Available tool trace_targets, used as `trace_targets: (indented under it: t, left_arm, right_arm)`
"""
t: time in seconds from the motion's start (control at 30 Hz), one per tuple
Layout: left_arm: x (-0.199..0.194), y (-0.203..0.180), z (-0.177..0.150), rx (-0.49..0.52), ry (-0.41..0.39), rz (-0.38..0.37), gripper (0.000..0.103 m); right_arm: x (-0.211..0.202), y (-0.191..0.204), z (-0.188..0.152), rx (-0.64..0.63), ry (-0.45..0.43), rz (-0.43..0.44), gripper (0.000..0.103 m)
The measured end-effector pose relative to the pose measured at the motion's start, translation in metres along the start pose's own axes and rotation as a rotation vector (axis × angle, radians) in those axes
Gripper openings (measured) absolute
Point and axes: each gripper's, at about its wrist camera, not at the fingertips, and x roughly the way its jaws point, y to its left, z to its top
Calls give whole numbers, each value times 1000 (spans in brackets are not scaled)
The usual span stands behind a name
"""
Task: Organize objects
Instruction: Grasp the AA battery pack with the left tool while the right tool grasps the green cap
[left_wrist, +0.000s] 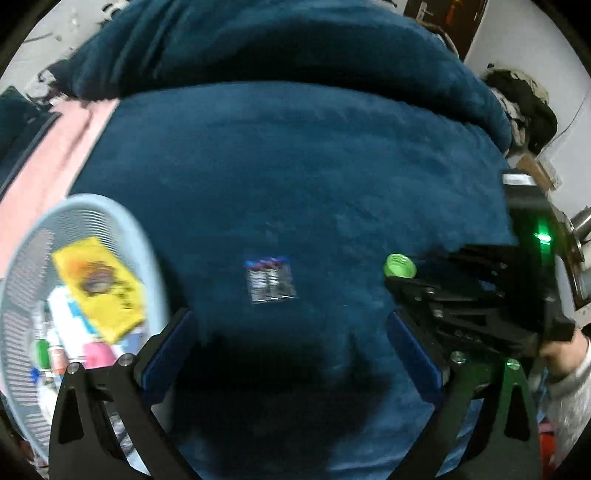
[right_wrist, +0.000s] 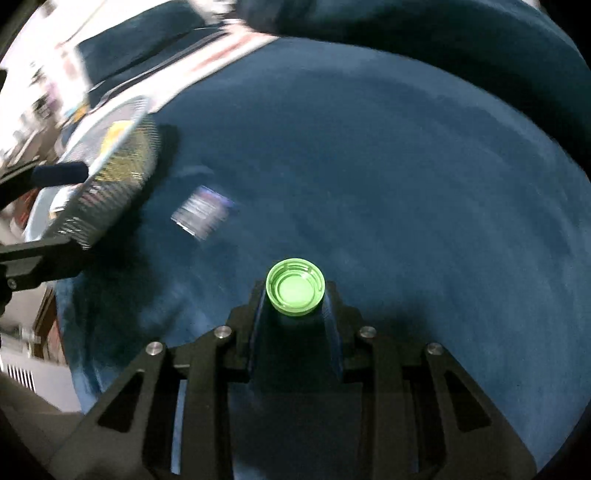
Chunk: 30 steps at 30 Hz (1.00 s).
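Observation:
My right gripper (right_wrist: 295, 295) is shut on a green bottle cap (right_wrist: 295, 292), held hollow side up above the dark blue blanket (right_wrist: 406, 166). The left wrist view shows the same green bottle cap (left_wrist: 399, 266) at the tip of the right gripper (left_wrist: 400, 277), over on the right. My left gripper (left_wrist: 291, 347) stands open over the blanket with nothing between its blue pads. A small clear packet (left_wrist: 270, 282) with red and blue print lies ahead of it, also seen as the blurred packet (right_wrist: 203, 214) in the right wrist view. The pale blue basket (left_wrist: 122, 221) sits to the left.
The basket (right_wrist: 122, 184) holds a yellow packet (left_wrist: 99, 284), a pink item (left_wrist: 98, 354) and other small things. A pink sheet (left_wrist: 55, 158) shows beyond the blanket's left edge. A person's hand and grey sleeve (left_wrist: 565, 365) hold the right gripper. Bunched blanket rises at the back.

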Motion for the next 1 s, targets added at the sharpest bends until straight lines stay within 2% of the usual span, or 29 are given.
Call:
trace_targets:
  t: [0.1, 0.13, 0.17, 0.3, 0.37, 0.43, 0.57, 0.63, 0.7, 0.77, 0.83, 0.9, 1.0]
  left_arm:
    - [26, -4, 2, 5, 48, 34, 102]
    - [32, -6, 2, 14, 48, 69, 101]
    - [36, -9, 2, 25, 38, 111, 101]
    - [48, -17, 11, 16, 24, 187, 101]
    - [50, -29, 16, 77, 2, 247, 101]
    - [48, -36, 17, 106, -30, 264, 101]
    - [65, -24, 19, -6, 9, 271, 100]
    - [74, -24, 18, -6, 1, 294, 100]
    - [80, -21, 18, -48, 15, 278, 100]
    - [88, -19, 15, -103, 39, 314, 103]
    - [93, -18, 12, -150, 51, 317, 103]
    - [92, -16, 12, -165, 38, 313, 103]
    - [85, 0, 7, -260, -6, 280, 103]
  right_arm:
    - [-7, -13, -12, 115, -29, 8, 31]
    - [-9, -15, -17, 144, -42, 14, 31]
    - [-10, -16, -21, 164, -52, 18, 31]
    - [-6, -11, -25, 239, -93, 7, 31]
    - [-4, -11, -24, 274, -112, -2, 32]
    - [-5, -11, -30, 314, -135, -6, 32]
    - [-6, -13, -32, 327, -146, -7, 32]
    - [-4, -9, -29, 327, -144, -12, 32]
    - [-8, -10, -35, 322, -144, -25, 32]
    - [-8, -8, -35, 318, -144, -36, 32]
    - [-9, -8, -38, 320, -146, -39, 32]
    - [-7, -8, -38, 324, -150, -39, 32]
    - [-8, -8, -39, 330, -154, -33, 32]
